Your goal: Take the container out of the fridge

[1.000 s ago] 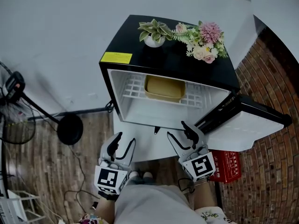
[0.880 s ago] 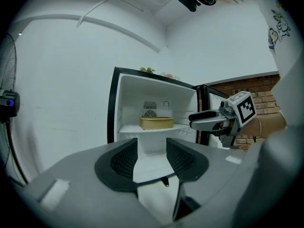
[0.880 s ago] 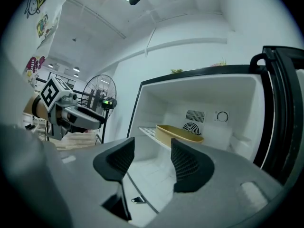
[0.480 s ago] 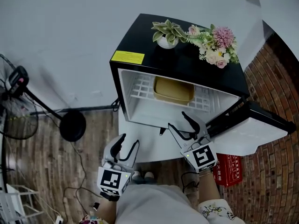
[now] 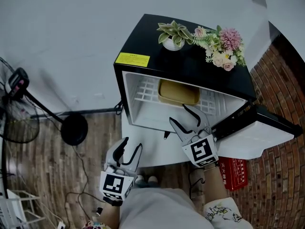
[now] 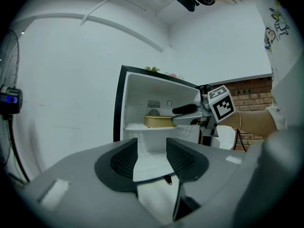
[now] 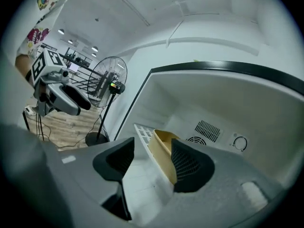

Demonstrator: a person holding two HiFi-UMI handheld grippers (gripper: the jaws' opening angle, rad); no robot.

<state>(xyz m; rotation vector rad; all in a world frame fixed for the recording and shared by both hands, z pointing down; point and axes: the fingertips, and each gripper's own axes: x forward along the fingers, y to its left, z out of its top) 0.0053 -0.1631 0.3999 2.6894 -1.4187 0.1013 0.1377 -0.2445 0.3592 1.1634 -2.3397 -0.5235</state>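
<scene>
A tan container [image 5: 178, 93] sits on the white wire shelf inside the open black fridge [image 5: 190, 66]. My right gripper [image 5: 178, 114] is open at the fridge's mouth, just short of the container and apart from it. In the right gripper view the container [image 7: 161, 151] lies between and beyond the open gripper [image 7: 152, 158]. My left gripper [image 5: 132, 144] hangs open and empty lower down, in front of the fridge. In the left gripper view the gripper [image 6: 151, 153] is open, with the container [image 6: 159, 121] far ahead and the right gripper's fingers [image 6: 187, 109] beside it.
The fridge door [image 5: 257, 128] swings open to the right. A potted plant [image 5: 172, 35] and a bunch of flowers [image 5: 221, 44] stand on the fridge top. A fan's round base [image 5: 74, 129] and pole are at the left. A red box [image 5: 233, 173] lies on the floor at the right.
My right gripper has moved forward to the fridge opening, closer to the container. The left gripper has hardly moved.
</scene>
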